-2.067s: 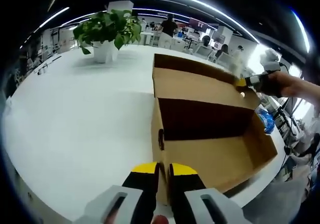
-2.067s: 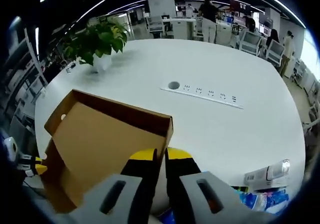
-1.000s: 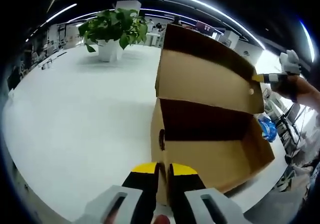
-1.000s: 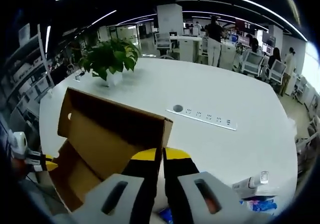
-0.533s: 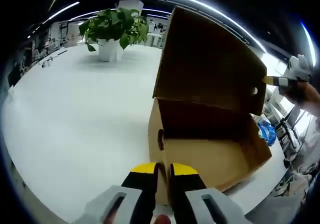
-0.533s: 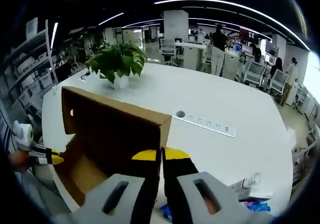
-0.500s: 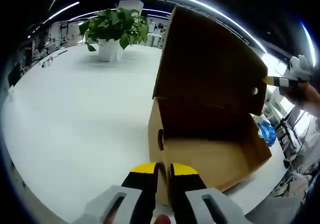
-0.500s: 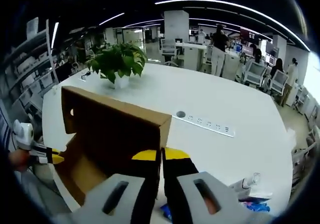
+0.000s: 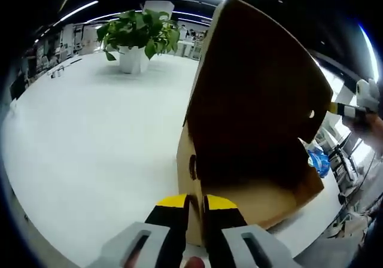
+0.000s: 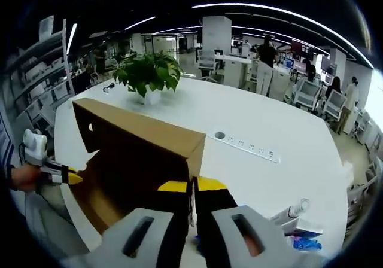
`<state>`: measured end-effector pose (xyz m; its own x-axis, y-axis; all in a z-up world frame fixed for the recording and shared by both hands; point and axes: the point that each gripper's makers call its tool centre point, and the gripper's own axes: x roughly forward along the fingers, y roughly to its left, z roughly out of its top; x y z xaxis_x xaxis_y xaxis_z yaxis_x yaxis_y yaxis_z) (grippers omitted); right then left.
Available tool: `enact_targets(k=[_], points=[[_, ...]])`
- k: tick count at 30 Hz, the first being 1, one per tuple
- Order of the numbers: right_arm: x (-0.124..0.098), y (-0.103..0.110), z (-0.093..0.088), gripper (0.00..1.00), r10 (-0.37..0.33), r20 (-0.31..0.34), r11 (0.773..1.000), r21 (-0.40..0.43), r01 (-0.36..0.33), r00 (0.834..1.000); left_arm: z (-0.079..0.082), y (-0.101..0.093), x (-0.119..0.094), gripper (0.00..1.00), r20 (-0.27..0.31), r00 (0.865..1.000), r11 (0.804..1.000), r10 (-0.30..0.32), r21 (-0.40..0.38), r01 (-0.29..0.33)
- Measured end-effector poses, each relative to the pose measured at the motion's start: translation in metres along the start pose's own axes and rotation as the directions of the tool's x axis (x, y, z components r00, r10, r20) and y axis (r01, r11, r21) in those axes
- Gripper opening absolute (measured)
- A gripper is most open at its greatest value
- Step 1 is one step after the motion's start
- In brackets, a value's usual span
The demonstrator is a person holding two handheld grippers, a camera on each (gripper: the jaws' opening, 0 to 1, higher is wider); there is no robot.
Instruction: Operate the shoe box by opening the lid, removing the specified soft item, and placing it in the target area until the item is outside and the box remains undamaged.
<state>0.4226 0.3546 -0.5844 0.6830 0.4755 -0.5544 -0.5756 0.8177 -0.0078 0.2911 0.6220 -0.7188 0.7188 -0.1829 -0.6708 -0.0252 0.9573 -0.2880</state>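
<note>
The left claw point(image 9: 195, 201) reaches forward and low over the worktop point(image 9: 90, 136), its two yellow-tipped jaws clenched on the near corner wall of the shoe box point(image 9: 239, 190). The right claw point(image 10: 191, 187) is clamped on the corner edge of the lid point(image 10: 140, 139), holding it raised at a steep slant over the box; in the left gripper view the lid point(image 9: 254, 94) rears up dark against the ceiling. At that view's right edge the right claw's yellow tip touches the lid's far corner; in the right gripper view the left claw point(image 10: 72, 177), held in a hand point(image 10: 24, 177), meets the box at its low corner. One box stands on the white worktop. The interior is shadowed; no contents can be made out. One potted plant point(image 10: 148, 73) stands well beyond, one power strip point(image 10: 248, 148) lies to the side.
</note>
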Motion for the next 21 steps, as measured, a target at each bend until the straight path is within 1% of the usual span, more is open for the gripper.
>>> enact_targets(k=[4,8,10,14,17,21], points=[[-0.003,0.001,-0.005,0.00,0.002,0.006,1.000,0.006,-0.002,1.000,0.000,0.000,0.000,0.09,0.002,1.000,1.000,-0.007,0.000,0.007],[-0.005,0.001,-0.009,0.00,-0.012,0.007,0.999,-0.030,0.013,1.000,0.000,0.000,0.000,0.10,0.007,1.000,1.000,-0.012,-0.002,0.012],[-0.008,0.003,-0.011,0.00,-0.017,0.008,0.999,-0.035,0.017,1.000,0.000,0.000,0.000,0.10,0.007,1.000,1.000,-0.013,-0.002,0.013],[-0.012,0.005,-0.017,0.00,-0.028,0.021,1.000,0.000,0.028,0.999,0.000,0.000,0.001,0.10,0.008,1.000,1.000,-0.008,0.012,0.008],[-0.014,0.007,-0.021,0.00,-0.039,0.035,0.999,0.017,0.039,0.999,0.000,0.001,0.001,0.10,0.011,1.000,1.000,-0.010,0.000,0.010],[-0.018,0.009,-0.024,0.00,-0.043,0.040,0.999,0.029,0.042,0.998,0.000,0.000,0.000,0.10,0.010,1.000,1.000,-0.014,0.009,0.014]])
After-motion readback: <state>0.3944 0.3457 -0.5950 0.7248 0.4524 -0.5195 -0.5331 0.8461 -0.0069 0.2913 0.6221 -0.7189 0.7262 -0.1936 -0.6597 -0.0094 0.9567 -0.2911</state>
